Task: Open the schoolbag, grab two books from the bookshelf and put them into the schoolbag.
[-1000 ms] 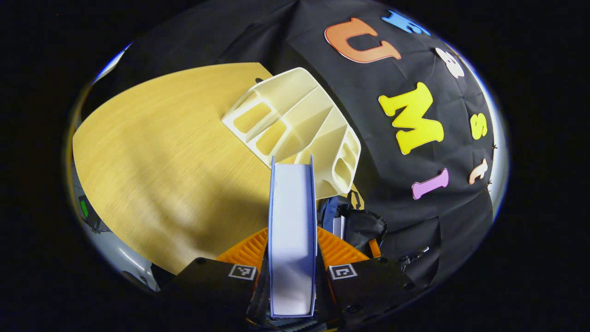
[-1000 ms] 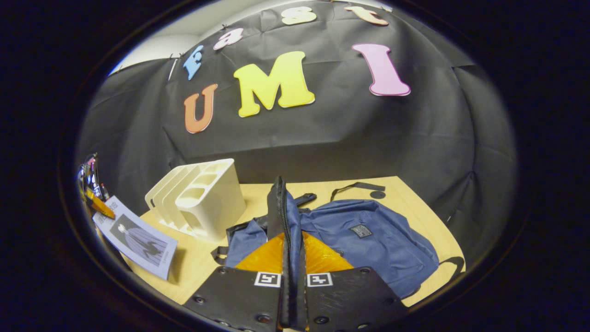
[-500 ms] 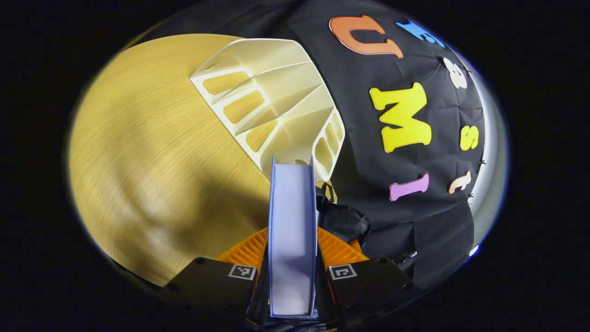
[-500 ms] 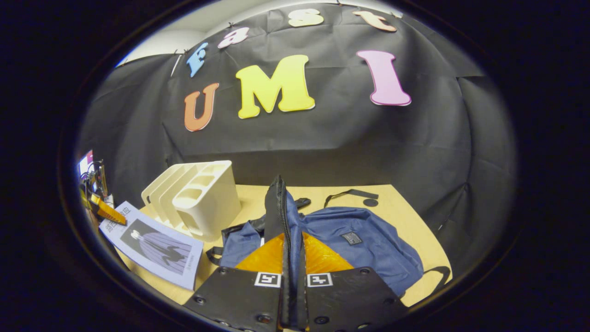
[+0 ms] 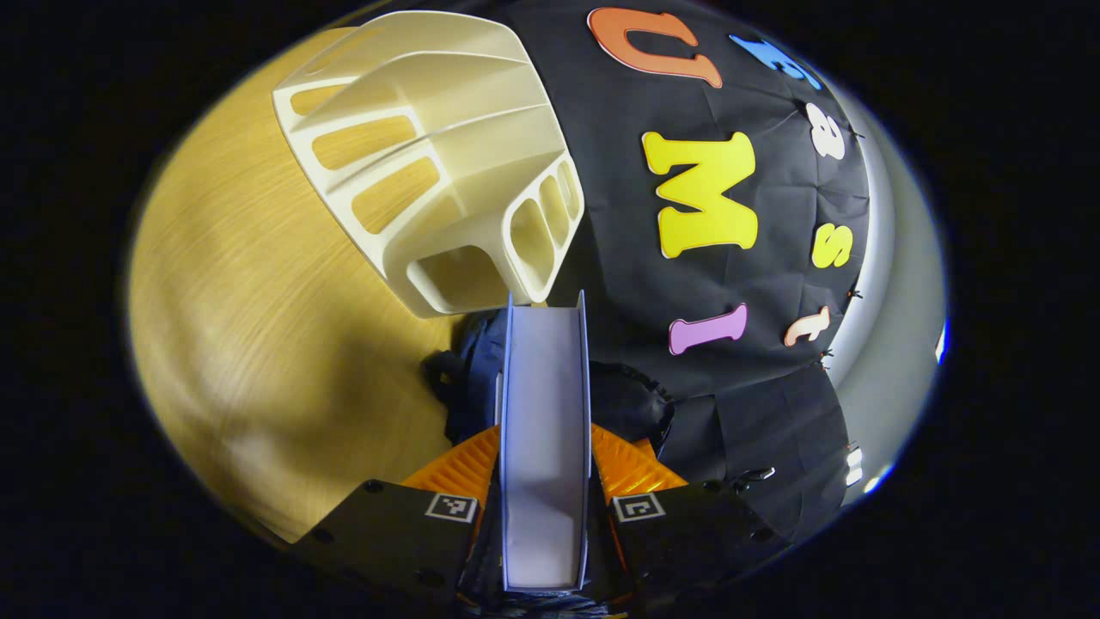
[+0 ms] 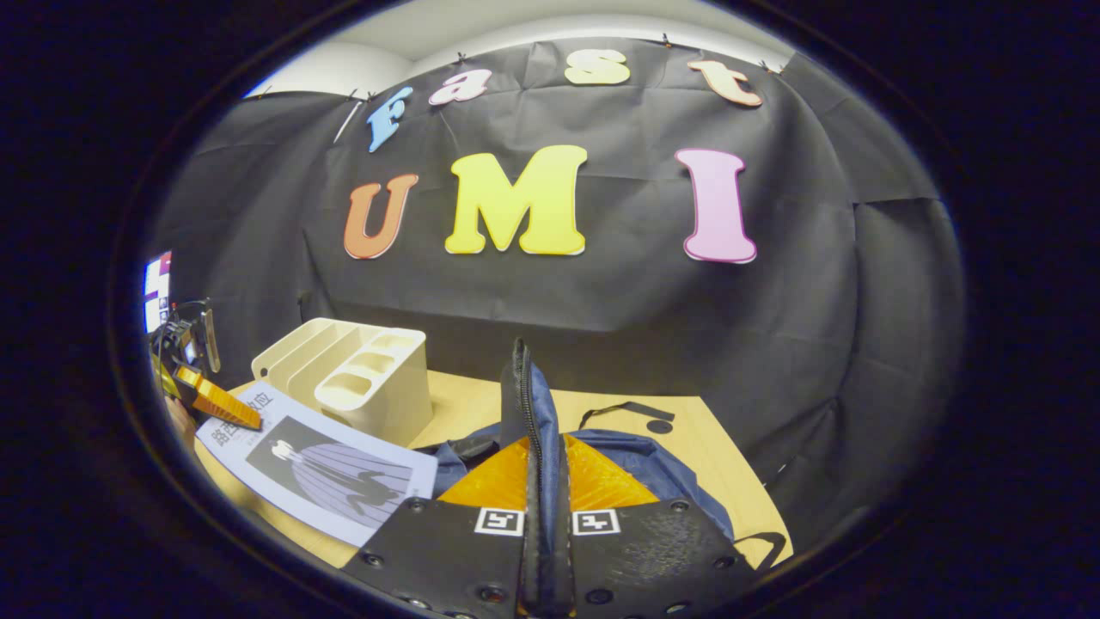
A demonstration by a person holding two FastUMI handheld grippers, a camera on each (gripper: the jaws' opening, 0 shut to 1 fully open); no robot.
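Observation:
A lilac-covered book (image 5: 544, 404) stands edge-on between the fingers of my left gripper (image 5: 544, 447), which is shut on it. Just beyond the book's far end lie the dark blue schoolbag (image 5: 468, 378) and the cream bookshelf (image 5: 438, 163). In the right gripper view, my right gripper (image 6: 541, 456) is shut on the schoolbag's zippered edge (image 6: 522, 395) and holds it upright. The blue schoolbag (image 6: 666, 473) lies on the table below it. To the left, the left gripper (image 6: 202, 391) holds the book (image 6: 326, 473) flat, its cover up, beside the bag's raised edge.
The cream bookshelf (image 6: 361, 378) stands at the back left of the wooden table (image 6: 705, 430), close to the black wall. A bag strap (image 6: 627, 408) lies on the table behind the bag. Bare wood (image 5: 241, 327) stretches left of the shelf.
My left gripper has carried the book closer to the schoolbag, past the bookshelf. My right gripper has lifted higher, still holding the bag's zippered edge.

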